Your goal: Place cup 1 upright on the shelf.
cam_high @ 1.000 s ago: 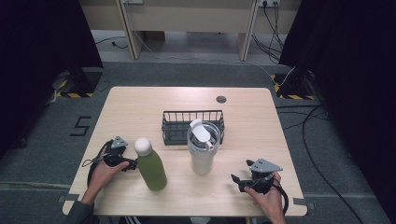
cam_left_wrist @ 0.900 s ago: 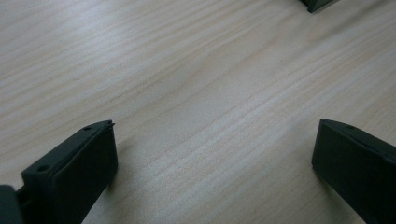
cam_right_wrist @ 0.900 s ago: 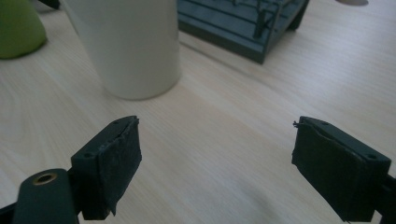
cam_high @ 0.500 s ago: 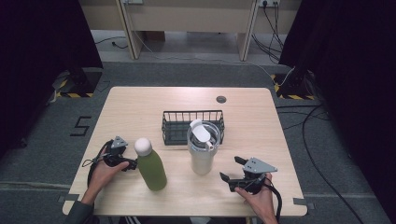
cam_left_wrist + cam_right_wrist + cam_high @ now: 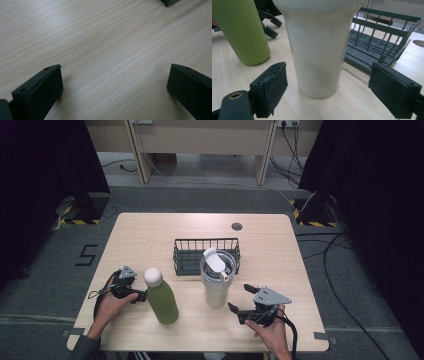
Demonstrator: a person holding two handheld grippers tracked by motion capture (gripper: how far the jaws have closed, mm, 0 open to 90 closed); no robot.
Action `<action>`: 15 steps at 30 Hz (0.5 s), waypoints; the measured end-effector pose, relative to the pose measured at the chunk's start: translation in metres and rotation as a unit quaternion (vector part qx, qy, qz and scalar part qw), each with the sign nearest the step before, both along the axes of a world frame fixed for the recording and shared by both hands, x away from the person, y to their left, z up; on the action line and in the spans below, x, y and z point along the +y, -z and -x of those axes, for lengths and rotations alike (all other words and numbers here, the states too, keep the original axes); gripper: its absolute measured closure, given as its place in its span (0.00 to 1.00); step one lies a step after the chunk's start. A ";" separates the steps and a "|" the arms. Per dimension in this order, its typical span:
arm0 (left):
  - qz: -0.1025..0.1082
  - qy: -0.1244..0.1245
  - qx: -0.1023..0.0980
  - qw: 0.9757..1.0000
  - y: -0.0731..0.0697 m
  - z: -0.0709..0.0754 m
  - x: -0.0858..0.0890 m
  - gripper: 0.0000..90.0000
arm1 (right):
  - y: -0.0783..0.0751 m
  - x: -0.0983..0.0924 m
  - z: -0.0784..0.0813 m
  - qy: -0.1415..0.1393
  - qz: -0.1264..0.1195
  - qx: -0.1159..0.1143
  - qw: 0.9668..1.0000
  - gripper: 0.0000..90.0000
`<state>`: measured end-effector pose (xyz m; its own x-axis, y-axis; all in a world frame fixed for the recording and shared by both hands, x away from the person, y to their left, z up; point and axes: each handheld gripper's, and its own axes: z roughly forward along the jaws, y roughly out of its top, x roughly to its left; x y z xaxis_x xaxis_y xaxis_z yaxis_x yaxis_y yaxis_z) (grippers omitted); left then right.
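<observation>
Across the middle of the pale wooden table [image 5: 150, 235] – a dark wire basket [image 5: 182, 255], low-walled, set square to the edges. Just in front of its right half, upright on the wood, the white tumbler [image 5: 216, 290]: glossy cream body, wide above and tapering to a narrower foot, topped by a clear lid with a white flip tab. Close to the basket; touching or not, cannot tell. To its left, apart from it, a green bottle [image 5: 162, 302] with a rounded white cap, also upright.

Right of the tumbler and near it, the right hand-held gripper [image 5: 239, 296], pointed at the cup's lower body. Seen from the right gripper view: jaws spread wide, the tumbler [image 5: 319, 50] ahead and centred between them, neither pad on it, with the bottle [image 5: 244, 32] off to one side and the basket [image 5: 387, 27] to the other.

Beside the bottle on its left, the left hand-held gripper [image 5: 142, 296] – jaws wide too, low over bare wood, gripping nothing.
</observation>
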<state>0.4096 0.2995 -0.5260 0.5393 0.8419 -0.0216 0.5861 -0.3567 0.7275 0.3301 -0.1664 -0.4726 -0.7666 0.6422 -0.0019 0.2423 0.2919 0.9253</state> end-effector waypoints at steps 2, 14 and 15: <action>0.000 0.000 0.000 1.000 0.000 0.000 0.000 0.00 | -0.001 0.004 0.000 -0.003 0.004 -0.003 1.000 0.17; 0.001 -0.001 0.000 1.000 0.000 0.000 0.000 0.00 | 0.003 0.020 -0.012 0.003 -0.004 -0.010 1.000 0.17; 0.001 -0.001 0.000 1.000 0.000 0.000 0.000 0.00 | 0.004 0.022 -0.013 0.002 -0.007 -0.010 1.000 0.17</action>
<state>0.4096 0.2993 -0.5261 0.5382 0.8425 -0.0228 0.5862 -0.3548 0.7284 0.3432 -0.1448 -0.4761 -0.7645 0.6446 -0.0070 0.2253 0.2773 0.9340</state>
